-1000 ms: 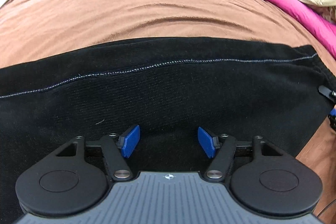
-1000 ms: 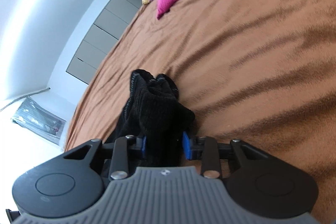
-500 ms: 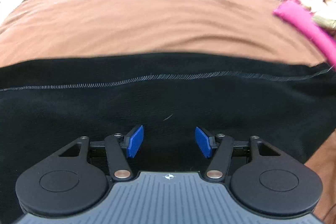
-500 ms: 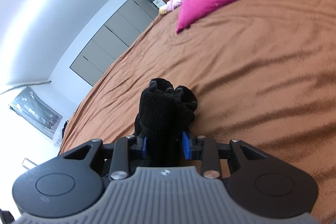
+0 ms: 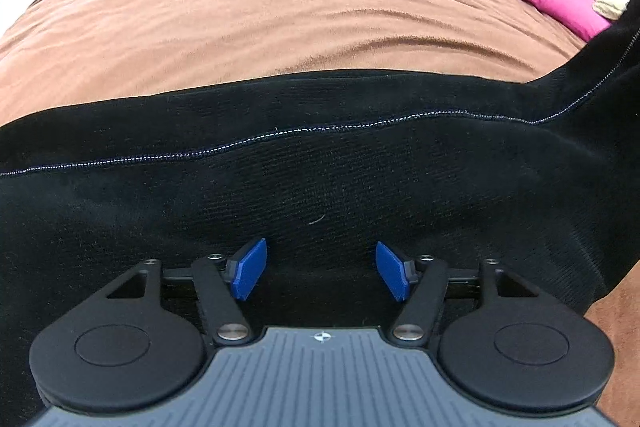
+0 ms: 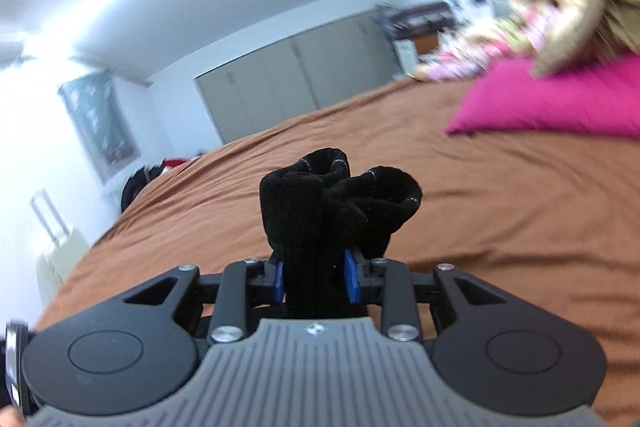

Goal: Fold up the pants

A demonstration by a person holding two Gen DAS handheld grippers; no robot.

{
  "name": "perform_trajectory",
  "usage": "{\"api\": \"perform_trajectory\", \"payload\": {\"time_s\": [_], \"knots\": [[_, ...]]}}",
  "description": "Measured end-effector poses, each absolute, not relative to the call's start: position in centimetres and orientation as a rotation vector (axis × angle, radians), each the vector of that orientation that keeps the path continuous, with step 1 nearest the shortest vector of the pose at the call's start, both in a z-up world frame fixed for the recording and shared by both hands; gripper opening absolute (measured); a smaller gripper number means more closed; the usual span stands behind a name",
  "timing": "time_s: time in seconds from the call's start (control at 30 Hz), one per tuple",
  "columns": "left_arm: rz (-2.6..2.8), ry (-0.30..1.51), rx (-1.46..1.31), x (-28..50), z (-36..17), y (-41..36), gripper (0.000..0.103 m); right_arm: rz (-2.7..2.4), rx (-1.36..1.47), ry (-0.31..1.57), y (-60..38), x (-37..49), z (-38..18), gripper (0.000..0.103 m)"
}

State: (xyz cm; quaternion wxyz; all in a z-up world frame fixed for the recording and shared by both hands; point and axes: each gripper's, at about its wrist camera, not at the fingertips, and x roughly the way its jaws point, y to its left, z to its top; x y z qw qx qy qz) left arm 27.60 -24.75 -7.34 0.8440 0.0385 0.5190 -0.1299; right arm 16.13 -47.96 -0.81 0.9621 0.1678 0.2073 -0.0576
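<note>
One pair black pants (image 5: 320,155), spread across brown bedspread (image 5: 260,7). Left gripper (image 5: 321,275) spread wide above pants; right gripper (image 6: 315,277) pinching bunched, apparently hem, end (image 6: 336,203).

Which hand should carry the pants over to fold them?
Probably the right. The right gripper is shut on a bunched end of the pants, lifted above the bed. The left gripper is open over flat cloth, gripping nothing.
</note>
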Motion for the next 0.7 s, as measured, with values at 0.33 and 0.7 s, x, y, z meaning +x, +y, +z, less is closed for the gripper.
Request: {"api": "perform_trajectory", "payload": {"time_s": [0.33,0.7], "knots": [[-0.332,1.086,-0.06,27.6,-6.1,-21.3,0.07,0.015,-0.048,0.422,-37.6,16.2,0.0,0.023],[-0.348,1.087,-0.232,27.2,-5.2,-16.8,0.067,0.211,-0.405,0.495,-27.0,16.2,-5.2,0.021]]}}
